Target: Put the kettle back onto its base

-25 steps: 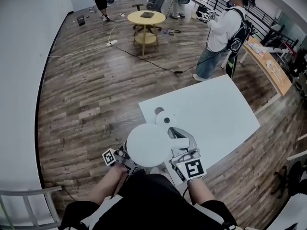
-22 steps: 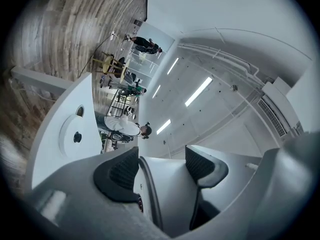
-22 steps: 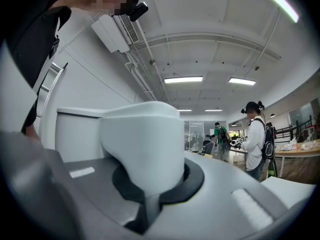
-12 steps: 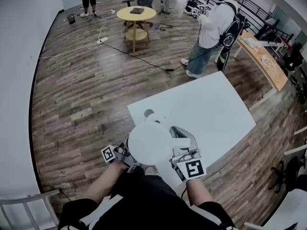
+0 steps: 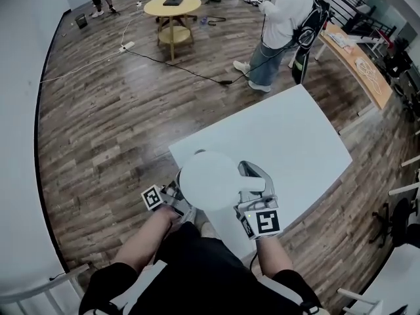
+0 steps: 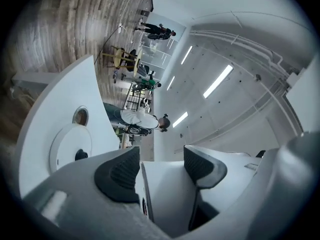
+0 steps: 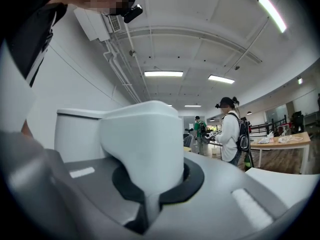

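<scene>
Kettle (image 5: 209,179) hangs just above its base (image 6: 70,149), not yet seated. Right gripper (image 7: 150,184) fingers pinch the handle (image 7: 142,144). Left gripper (image 6: 162,169) fingers, spread, have just been closing around the body. Lowering onto the base remains.

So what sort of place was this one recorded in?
Probably an open office or lab space: wood-plank floor with trailing cables, a round wooden table, and another person standing nearby.
</scene>
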`<state>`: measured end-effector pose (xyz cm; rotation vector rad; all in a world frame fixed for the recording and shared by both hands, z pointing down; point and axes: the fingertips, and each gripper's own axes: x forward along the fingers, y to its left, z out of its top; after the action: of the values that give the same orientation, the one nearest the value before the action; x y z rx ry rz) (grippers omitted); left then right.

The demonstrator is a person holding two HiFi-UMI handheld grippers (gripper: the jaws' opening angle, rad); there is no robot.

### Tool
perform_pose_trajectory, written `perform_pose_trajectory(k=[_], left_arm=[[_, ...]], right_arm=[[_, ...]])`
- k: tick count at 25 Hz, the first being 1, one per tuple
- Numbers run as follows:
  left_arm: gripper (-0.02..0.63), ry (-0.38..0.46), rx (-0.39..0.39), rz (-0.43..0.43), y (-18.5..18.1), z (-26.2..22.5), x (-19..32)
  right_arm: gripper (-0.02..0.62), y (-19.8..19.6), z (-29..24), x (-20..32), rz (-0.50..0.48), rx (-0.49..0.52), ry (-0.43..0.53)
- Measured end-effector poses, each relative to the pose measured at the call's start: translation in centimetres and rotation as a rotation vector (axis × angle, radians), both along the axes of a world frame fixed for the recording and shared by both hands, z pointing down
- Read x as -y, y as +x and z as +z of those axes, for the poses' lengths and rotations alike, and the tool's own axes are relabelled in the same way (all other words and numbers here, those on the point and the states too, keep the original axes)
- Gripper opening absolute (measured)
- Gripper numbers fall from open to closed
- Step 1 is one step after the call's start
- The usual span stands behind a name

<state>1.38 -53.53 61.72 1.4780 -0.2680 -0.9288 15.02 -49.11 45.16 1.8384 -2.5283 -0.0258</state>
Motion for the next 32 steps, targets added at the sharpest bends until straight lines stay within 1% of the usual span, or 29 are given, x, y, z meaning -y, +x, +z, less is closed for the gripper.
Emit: perform_pose_trajectory(k=[3,9,11,12,13,15,16,17,18,19,20,22,23,25,26,27,28,30,31,32], left_arm=[[0.267,-0.007,0.062,-0.002,0.7,0.7,2.0],[0.267,-0.029,0.146,0.006,0.8,1.5,5.1],[0.267,-0.025,0.199,0.007,0.8,1.7,5.7],[0.267,-0.025,0.251,-0.013,0.7,2.0,6.2],[0.267,-0.031,0.327,-0.05,0.2,2.5,6.9],[0.267,-0.043,0.517,-0.151,-1.5,3.5,8.3],[0.267,-0.033,0.595,-0.19,-2.3,3.5,8.7],[0.267,-0.007,0.647,-0.21,-2.7,3.2,8.9],[0.267,0.029,0.672,-0.21,-2.6,2.6,8.9],[0.267,0.068,0.675,-0.193,-2.1,1.8,8.8],[0.267,0.1,0.661,-0.165,-1.3,1.1,8.7],[0.267,0.143,0.618,-0.11,0.5,0.2,8.3],[0.265,0.16,0.61,-0.089,1.1,0.0,8.1],[0.265,0.189,0.632,-0.06,1.5,0.2,7.9],[0.264,0.198,0.643,-0.052,1.4,0.4,7.9],[0.248,0.196,0.637,-0.045,1.5,0.6,7.8],[0.236,0.183,0.614,-0.04,1.6,0.6,7.8],[0.234,0.168,0.56,-0.032,1.9,0.3,7.8],[0.211,0.175,0.54,-0.023,2.1,0.1,7.9],[0.205,0.187,0.524,-0.007,2.3,0.1,7.9]], right_arm=[[0.006,1.3,0.9,1.6,0.054,0.011,0.005],[0.006,2.3,2.7,4.6,0.097,0.046,-0.03],[0.006,2.6,2.9,4.8,0.118,0.046,-0.023],[0.006,2.7,2.9,4.9,0.124,0.037,-0.015],[0.006,2.9,3.0,5.1,0.13,0.023,-0.006],[0.006,3.1,3.2,5.5,0.144,-0.008,0.003],[0.006,3.3,3.6,5.6,0.154,-0.018,-0.002],[0.006,3.6,4.0,5.7,0.164,-0.021,-0.01],[0.006,3.9,4.5,5.8,0.172,-0.016,-0.017],[0.006,4.2,5.1,5.9,0.177,-0.008,-0.022],[0.006,4.6,5.7,6.1,0.18,0.002,-0.024],[0.006,5.2,6.8,6.3,0.184,0.013,-0.027],[0.006,5.4,7.3,6.4,0.189,0.013,-0.032],[0.006,5.3,8.3,6.5,0.201,0.006,-0.05],[0.006,5.3,8.7,6.5,0.207,0.004,-0.06],[0.006,5.3,9.1,6.6,0.212,0.004,-0.069],[0.006,5.3,9.4,6.6,0.214,0.006,-0.074],[0.006,5.3,9.8,6.7,0.216,0.01,-0.077],[0.006,5.3,10.0,6.7,0.217,0.009,-0.074],[0.006,5.3,10.2,6.8,0.217,0.005,-0.07]])
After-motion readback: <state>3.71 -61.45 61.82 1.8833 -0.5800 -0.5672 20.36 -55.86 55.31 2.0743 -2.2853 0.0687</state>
